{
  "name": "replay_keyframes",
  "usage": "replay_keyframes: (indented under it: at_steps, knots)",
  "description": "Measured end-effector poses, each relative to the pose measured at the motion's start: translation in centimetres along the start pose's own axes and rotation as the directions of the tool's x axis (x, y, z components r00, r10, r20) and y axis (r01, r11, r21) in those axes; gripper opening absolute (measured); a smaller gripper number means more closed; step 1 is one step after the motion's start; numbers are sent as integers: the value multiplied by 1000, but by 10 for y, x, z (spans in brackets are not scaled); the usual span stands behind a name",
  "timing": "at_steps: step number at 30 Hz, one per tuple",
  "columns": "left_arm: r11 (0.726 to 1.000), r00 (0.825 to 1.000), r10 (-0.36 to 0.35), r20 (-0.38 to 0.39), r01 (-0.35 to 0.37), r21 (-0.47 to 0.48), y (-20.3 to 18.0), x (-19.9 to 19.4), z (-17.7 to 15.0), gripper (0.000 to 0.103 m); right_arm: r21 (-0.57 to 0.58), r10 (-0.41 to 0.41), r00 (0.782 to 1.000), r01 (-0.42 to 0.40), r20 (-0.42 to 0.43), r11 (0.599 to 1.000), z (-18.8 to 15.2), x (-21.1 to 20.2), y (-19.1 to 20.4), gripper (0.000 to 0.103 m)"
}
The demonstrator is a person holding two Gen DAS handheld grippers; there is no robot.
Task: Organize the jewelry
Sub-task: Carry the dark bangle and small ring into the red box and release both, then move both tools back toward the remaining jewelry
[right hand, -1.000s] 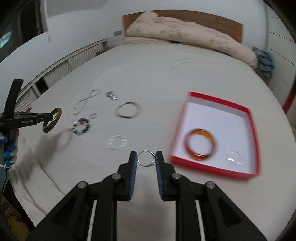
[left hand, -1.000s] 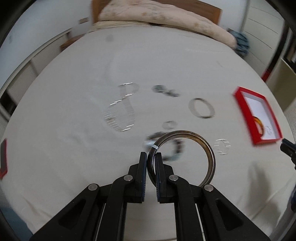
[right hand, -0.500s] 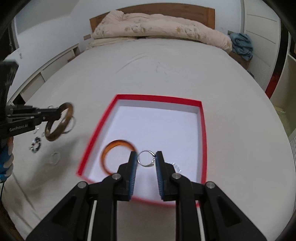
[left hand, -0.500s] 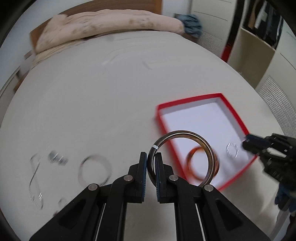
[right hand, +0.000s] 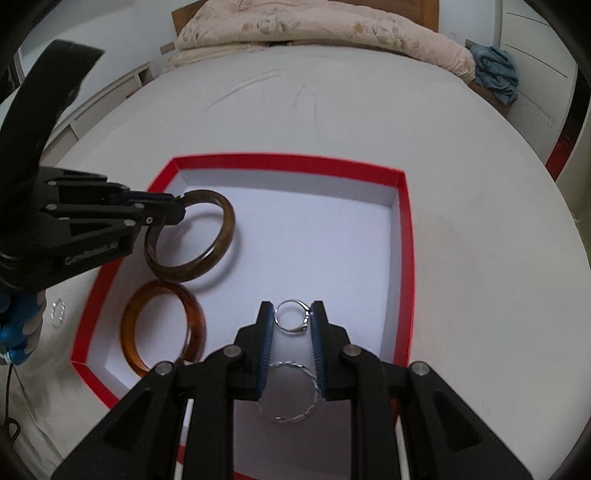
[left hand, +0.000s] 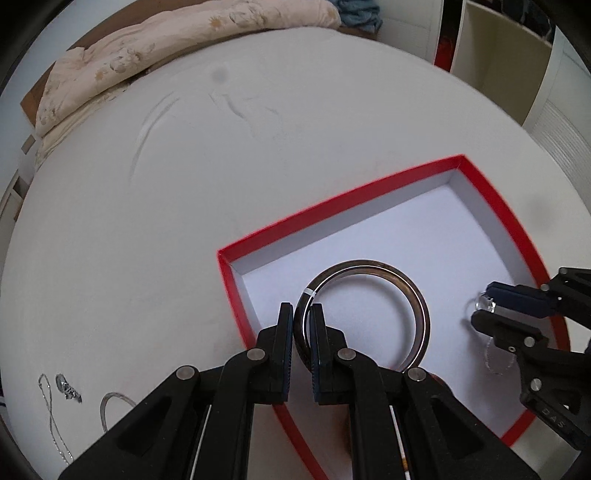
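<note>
Over the white bed (left hand: 155,229), both claws hang above the open red box (right hand: 404,236), which lies on the sheet.

Left claw (left hand: 303,321): pinching the rim of a dark brown bangle (left hand: 417,306). The bangle hangs over the box interior by its left wall; whether it touches the white floor cannot be told.

Right claw (right hand: 293,321): clamped on a small silver ring (right hand: 291,320), held above the box floor toward the near side.

Box contents: an amber bangle (right hand: 162,332) lies flat in the near-left corner, just below the held brown bangle. A thin twisted silver bracelet (right hand: 295,391) lies on the floor beneath the right claw, partly hidden by its fingers.

Outside the box, on the sheet toward the bed's left edge: a fine silver chain (left hand: 51,410), a small dark trinket (left hand: 66,386) beside it, and a thin silver hoop (left hand: 110,402).

Far end of the bed: a floral quilt (right hand: 314,26) is bunched against the wooden headboard (right hand: 428,11).
</note>
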State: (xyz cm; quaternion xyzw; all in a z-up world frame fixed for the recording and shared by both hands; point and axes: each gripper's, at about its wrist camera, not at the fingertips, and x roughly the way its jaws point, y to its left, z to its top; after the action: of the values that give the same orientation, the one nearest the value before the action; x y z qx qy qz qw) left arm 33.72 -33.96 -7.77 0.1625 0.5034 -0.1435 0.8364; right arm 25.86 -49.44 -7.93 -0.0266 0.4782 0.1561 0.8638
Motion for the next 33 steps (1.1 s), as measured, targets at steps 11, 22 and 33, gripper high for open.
replay_keyframes:
  at_steps: [11,22,33]
  knots:
    - [1000,1000,5,2,-5,14,-7,9,-10,8,-84,-57,998,54,-37,995,3,6,9,19]
    - [1000,1000,10,11,-10,19,-6,6,-17,9,-90,-65,997,61,-45,994,5,3,19,20]
    - [999,985,-35,172,38,-14,31,-84,-33,26,-54,-64,997,63,-32,997,1,-16,22,22]
